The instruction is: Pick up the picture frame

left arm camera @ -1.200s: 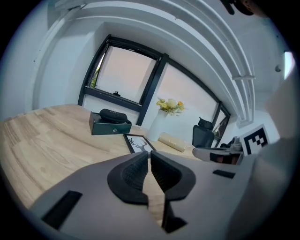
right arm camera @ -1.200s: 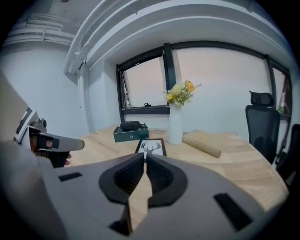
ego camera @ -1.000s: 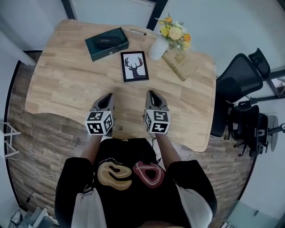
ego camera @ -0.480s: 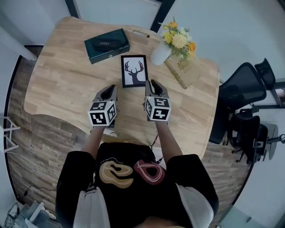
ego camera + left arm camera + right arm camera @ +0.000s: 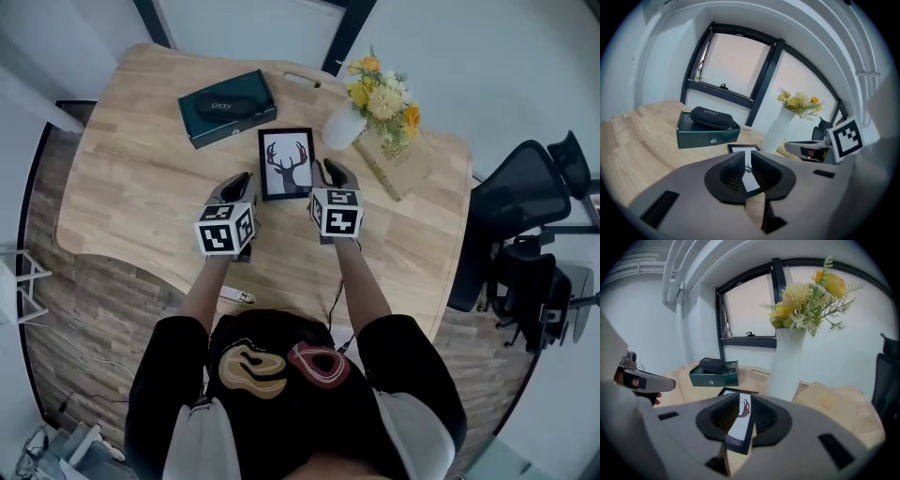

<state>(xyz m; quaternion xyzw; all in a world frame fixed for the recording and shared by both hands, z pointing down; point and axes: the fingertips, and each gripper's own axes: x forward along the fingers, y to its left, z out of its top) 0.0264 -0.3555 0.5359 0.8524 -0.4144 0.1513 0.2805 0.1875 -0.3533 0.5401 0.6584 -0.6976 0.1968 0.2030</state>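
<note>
The picture frame (image 5: 289,164) is black with a deer print and lies flat on the wooden table (image 5: 131,178). My left gripper (image 5: 241,182) rests just off the frame's left edge, shut and holding nothing; in the left gripper view the picture frame (image 5: 740,148) shows just beyond the left gripper (image 5: 746,161). My right gripper (image 5: 330,172) sits at the frame's right edge, jaws apart. In the right gripper view the picture frame (image 5: 736,427) shows through the gap of the right gripper (image 5: 744,400), and the pads do not press on it.
A dark green box with a black glasses case (image 5: 226,106) lies behind the frame to the left. A white vase of yellow flowers (image 5: 342,127) and a tan book (image 5: 398,159) stand close at the back right. A black office chair (image 5: 525,206) is beyond the table's right edge.
Both grippers have moved forward across the table, away from the person, up to the frame's two sides. The right jaws have opened; the left stayed shut.
</note>
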